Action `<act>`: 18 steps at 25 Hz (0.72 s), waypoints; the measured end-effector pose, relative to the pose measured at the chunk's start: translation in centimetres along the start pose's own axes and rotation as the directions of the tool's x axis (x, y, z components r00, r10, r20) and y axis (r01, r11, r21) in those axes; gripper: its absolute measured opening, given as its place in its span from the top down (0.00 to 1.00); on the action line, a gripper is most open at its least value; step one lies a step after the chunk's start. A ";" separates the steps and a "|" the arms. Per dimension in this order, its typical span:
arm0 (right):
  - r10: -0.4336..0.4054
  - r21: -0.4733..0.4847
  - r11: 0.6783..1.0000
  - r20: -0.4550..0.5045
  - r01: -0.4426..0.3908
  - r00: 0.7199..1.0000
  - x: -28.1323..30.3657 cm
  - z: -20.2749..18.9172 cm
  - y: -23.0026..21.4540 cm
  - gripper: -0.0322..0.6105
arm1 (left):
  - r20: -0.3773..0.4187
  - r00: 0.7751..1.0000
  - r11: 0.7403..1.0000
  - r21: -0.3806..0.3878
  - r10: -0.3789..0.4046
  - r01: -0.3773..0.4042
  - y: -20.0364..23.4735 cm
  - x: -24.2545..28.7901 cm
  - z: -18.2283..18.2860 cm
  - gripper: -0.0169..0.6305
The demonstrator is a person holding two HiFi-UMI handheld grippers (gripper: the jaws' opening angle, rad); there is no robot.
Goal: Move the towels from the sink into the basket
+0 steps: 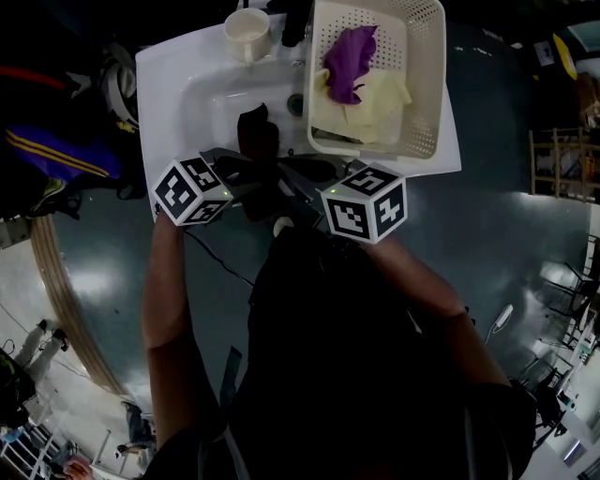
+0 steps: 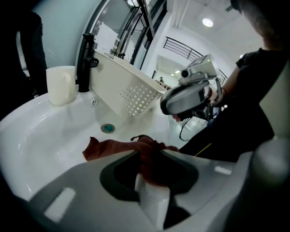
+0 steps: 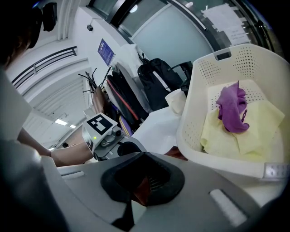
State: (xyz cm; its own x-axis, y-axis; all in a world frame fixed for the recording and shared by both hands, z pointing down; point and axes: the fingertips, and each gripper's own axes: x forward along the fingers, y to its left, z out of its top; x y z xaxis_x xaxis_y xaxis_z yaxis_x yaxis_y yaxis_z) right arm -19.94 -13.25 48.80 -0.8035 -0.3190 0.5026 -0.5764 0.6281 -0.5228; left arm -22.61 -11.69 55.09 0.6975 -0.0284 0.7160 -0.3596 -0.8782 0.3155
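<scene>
A dark reddish-brown towel [image 1: 258,133] lies in the white sink [image 1: 202,94] with its near end bunched up. My left gripper [image 1: 251,187] reaches in over the front rim. In the left gripper view the towel [image 2: 113,147] rises in a fold into the left gripper [image 2: 152,181], which is shut on it. My right gripper [image 1: 298,187] hovers close by on the right, jaws together. A reddish patch shows in the window of the right gripper [image 3: 136,195]; whether it grips cloth I cannot tell. The perforated basket [image 1: 427,94] holds a purple towel [image 1: 349,58] on yellow towels [image 1: 380,98].
The basket sits over the sink's right side. A cream cup [image 1: 247,33] and a black faucet [image 1: 295,23] stand at the back rim, and the drain [image 2: 108,128] lies beyond the towel. Dark bags [image 3: 154,86] hang behind the sink.
</scene>
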 end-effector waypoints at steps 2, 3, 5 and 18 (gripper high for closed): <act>0.004 -0.001 1.000 -0.001 -0.004 1.000 -0.1 -0.1 0.0 0.95 | 0.016 1.000 1.000 -0.006 0.023 -0.023 0.1 0.0 0.1 0.79; 0.007 -0.002 1.000 -0.001 -0.007 1.000 -0.1 -0.1 0.1 0.95 | 0.025 0.999 0.999 -0.005 0.036 -0.036 0.1 -0.1 0.2 0.80; 0.011 -0.004 1.000 0.001 -0.011 1.000 -0.1 0.0 0.2 0.95 | 0.042 0.997 0.998 -0.004 0.063 -0.063 0.2 -0.3 0.2 0.81; 0.032 -0.025 0.999 0.039 -0.031 0.999 -2.3 0.6 0.0 0.95 | 0.248 0.910 0.943 -0.099 0.331 -0.317 0.7 -3.5 3.1 0.83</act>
State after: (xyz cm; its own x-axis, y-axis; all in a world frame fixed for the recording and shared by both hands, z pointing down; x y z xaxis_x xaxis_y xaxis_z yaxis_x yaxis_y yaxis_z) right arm -18.16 -12.94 47.20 -0.8267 -0.3264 0.4582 -0.5473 0.6554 -0.5206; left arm -23.44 -13.71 50.89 0.6695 -0.4354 0.6018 -0.6213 -0.7723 0.1324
